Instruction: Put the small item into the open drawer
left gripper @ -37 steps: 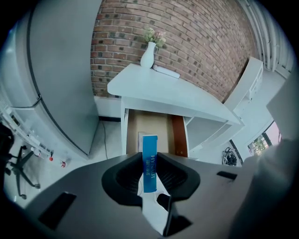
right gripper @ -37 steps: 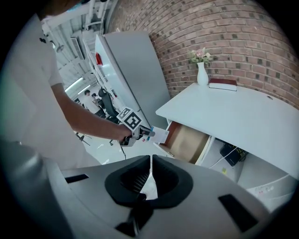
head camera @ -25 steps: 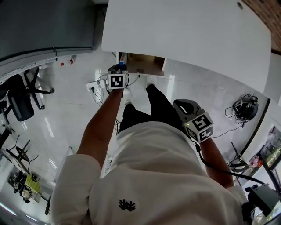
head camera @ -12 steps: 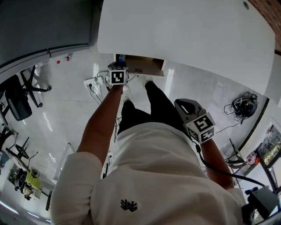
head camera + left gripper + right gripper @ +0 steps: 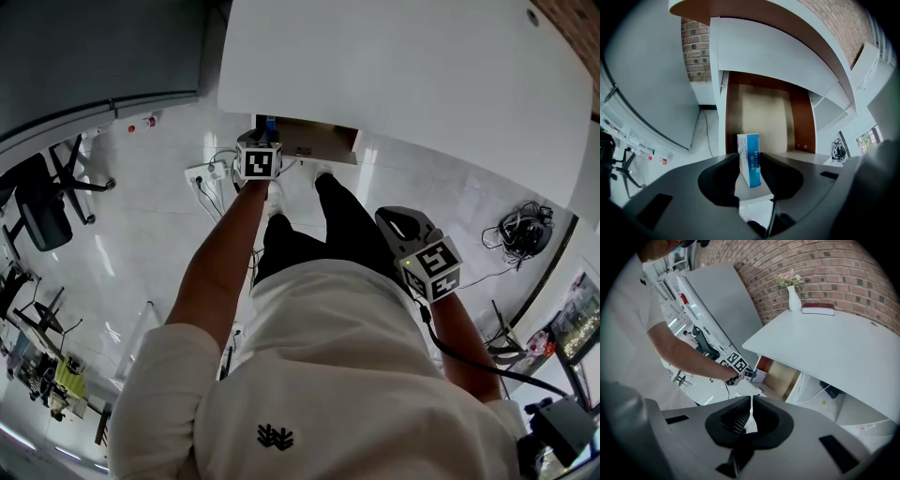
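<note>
A small blue and white box (image 5: 750, 159) stands slightly tilted between the jaws of my left gripper (image 5: 750, 165), over the front edge of the open wooden drawer (image 5: 764, 108). The jaws are opening and flank the box without clamping it. From the head view, the left gripper (image 5: 265, 131) reaches to the drawer's (image 5: 314, 141) left front corner under the white table (image 5: 394, 66), with the box (image 5: 270, 123) showing blue just past it. My right gripper (image 5: 394, 220) hangs by the person's right hip, shut and empty (image 5: 751, 401).
A power strip (image 5: 202, 173) with cables lies on the floor left of the drawer. An office chair (image 5: 42, 202) stands at far left and a cable coil (image 5: 520, 230) at right. A white vase (image 5: 794, 298) and a book (image 5: 818, 309) sit on the table.
My left gripper has edged forward and a little right, toward the drawer's left corner. The right gripper has stayed at the hip.
</note>
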A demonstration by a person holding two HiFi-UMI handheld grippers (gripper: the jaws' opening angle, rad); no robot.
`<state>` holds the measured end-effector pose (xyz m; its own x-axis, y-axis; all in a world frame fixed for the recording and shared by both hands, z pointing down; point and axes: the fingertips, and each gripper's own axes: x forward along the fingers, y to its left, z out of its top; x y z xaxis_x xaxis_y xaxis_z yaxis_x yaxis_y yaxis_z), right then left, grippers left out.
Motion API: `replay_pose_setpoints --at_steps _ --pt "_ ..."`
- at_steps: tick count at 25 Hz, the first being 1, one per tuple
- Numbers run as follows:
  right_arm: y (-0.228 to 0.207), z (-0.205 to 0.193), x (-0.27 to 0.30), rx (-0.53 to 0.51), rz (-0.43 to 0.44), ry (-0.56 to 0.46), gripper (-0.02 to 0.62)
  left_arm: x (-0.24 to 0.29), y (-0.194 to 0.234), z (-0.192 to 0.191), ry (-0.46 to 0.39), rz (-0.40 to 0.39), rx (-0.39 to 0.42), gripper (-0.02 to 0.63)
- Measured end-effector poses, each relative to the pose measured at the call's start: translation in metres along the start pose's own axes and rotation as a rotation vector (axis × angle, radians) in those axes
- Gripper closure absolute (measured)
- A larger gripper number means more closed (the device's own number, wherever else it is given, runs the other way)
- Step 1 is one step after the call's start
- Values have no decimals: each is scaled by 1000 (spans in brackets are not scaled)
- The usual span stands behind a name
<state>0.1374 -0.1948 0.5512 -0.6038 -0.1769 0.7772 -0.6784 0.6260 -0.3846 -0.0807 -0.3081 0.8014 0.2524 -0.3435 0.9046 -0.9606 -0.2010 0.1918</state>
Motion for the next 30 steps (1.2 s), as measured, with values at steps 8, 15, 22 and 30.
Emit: replay_pose_setpoints --at_steps 8,15,22,30 --pt "8 -6 -6 4 11 43 555 -7 -8 -7 31 -2 35 443" --pt "-13 -6 -3 23 18 13 555 2 -26 8 25 -14 47 443" --pt "7 -1 -5 9 14 -19 555 -16 -21 -6 19 -28 39 443" --pt "10 5 -5 0 22 -38 555 -38 -35 7 -5 -52 50 443"
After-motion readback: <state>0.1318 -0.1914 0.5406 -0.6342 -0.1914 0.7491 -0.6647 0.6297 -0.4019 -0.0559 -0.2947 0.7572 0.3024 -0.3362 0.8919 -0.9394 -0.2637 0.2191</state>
